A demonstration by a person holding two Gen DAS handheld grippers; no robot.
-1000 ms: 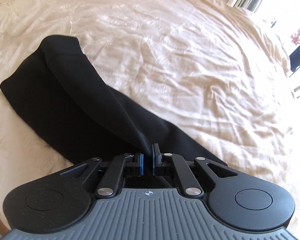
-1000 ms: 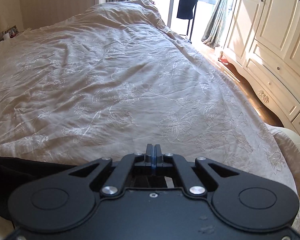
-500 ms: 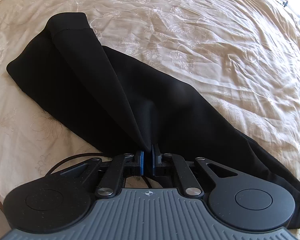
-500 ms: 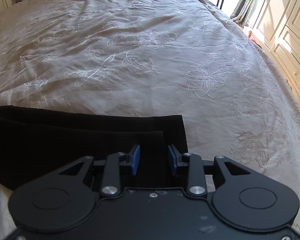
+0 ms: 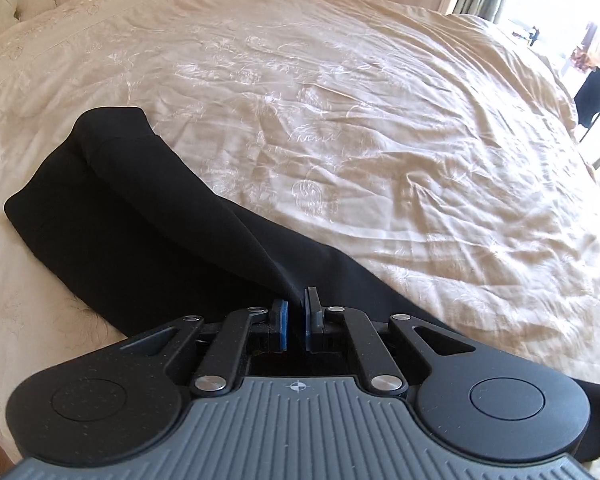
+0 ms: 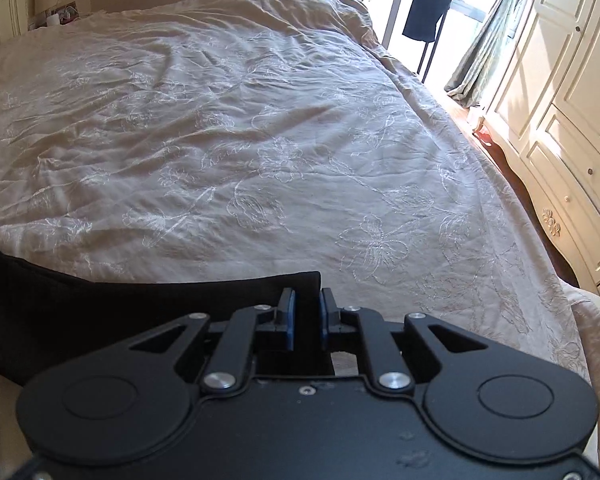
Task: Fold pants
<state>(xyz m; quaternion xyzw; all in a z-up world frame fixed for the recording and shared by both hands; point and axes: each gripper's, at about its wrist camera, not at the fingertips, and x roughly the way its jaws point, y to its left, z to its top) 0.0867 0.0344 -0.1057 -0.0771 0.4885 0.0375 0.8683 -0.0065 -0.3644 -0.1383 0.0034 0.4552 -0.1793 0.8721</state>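
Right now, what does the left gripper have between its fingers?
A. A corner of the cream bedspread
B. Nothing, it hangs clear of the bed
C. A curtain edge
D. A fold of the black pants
D: in the left wrist view the left gripper is pinched on a raised ridge of the black pants, which lie across the bedspread.

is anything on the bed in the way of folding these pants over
Nothing visible. The bedspread beyond the black pants is bare fabric in both views. The left claw already pinches a ridge of them; the right claw straddles their end, its jaws just closing.
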